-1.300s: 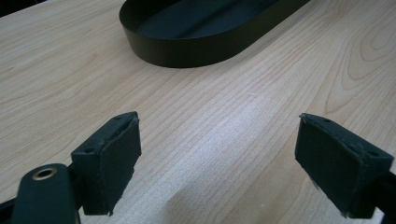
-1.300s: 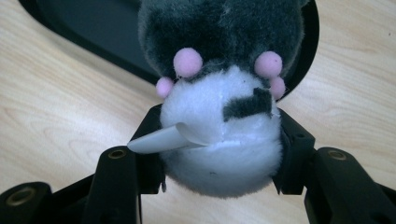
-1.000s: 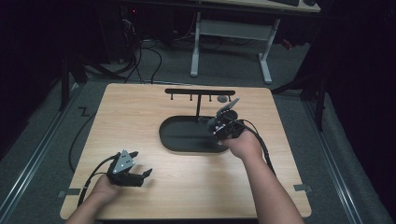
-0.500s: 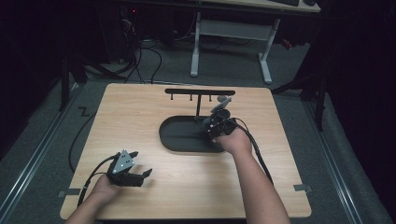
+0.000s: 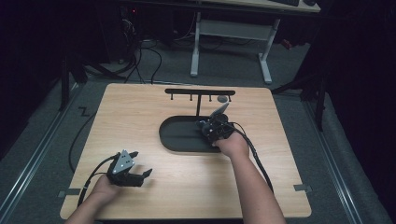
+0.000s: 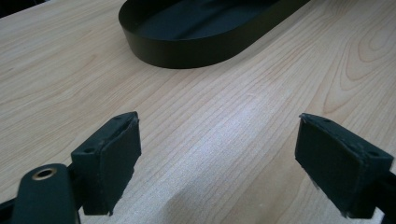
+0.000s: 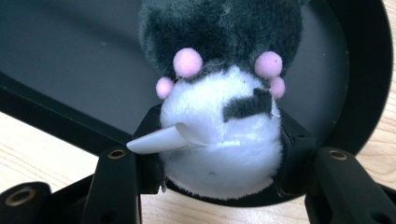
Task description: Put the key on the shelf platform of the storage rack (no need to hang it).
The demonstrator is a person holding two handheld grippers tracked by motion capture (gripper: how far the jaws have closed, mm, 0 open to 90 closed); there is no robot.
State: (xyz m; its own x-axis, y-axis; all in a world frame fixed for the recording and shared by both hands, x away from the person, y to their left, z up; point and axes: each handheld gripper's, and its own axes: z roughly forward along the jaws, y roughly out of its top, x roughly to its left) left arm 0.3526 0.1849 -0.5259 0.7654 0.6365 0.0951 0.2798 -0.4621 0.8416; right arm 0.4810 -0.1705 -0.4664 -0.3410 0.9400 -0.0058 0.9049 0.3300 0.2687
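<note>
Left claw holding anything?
No: in the left gripper view the left claw stands wide open over bare table, nothing between its pads.

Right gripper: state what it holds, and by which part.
The right gripper holds a plush toy by its white end, one jaw on each side, above the black tray.
</note>
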